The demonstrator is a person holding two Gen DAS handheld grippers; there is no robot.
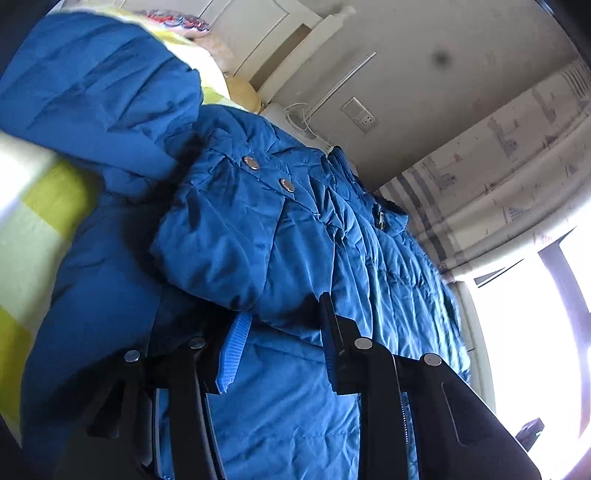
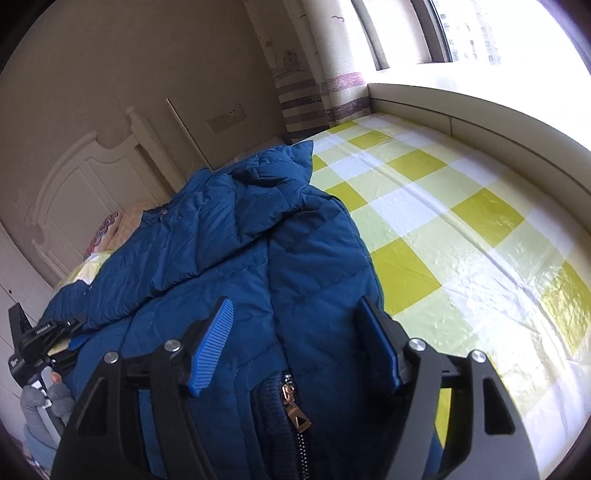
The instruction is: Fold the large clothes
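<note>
A big blue padded jacket [image 2: 221, 240] lies spread on the checked bed sheet [image 2: 461, 221]. Its zipper pull [image 2: 295, 410] and knit collar are just under my right gripper [image 2: 295, 306]. That gripper hangs open above the jacket, both blue pads bare. In the left wrist view the jacket [image 1: 295, 240] fills the picture, and a folded sleeve end with two snap buttons [image 1: 286, 186] bulges over my left gripper [image 1: 284, 310], whose narrow jaws pinch the padded fabric at their tips. From the right wrist view, the left gripper [image 2: 70, 332] is at the jacket's left edge, held by a hand [image 2: 51, 398].
A white headboard [image 2: 81, 184] and a patterned pillow [image 2: 107, 229] are beyond the jacket on the left. Striped curtains [image 2: 306, 92] and a bright window [image 2: 461, 29] rise behind a padded ledge [image 2: 480, 122] along the bed's far side. Bare sheet stretches to the right.
</note>
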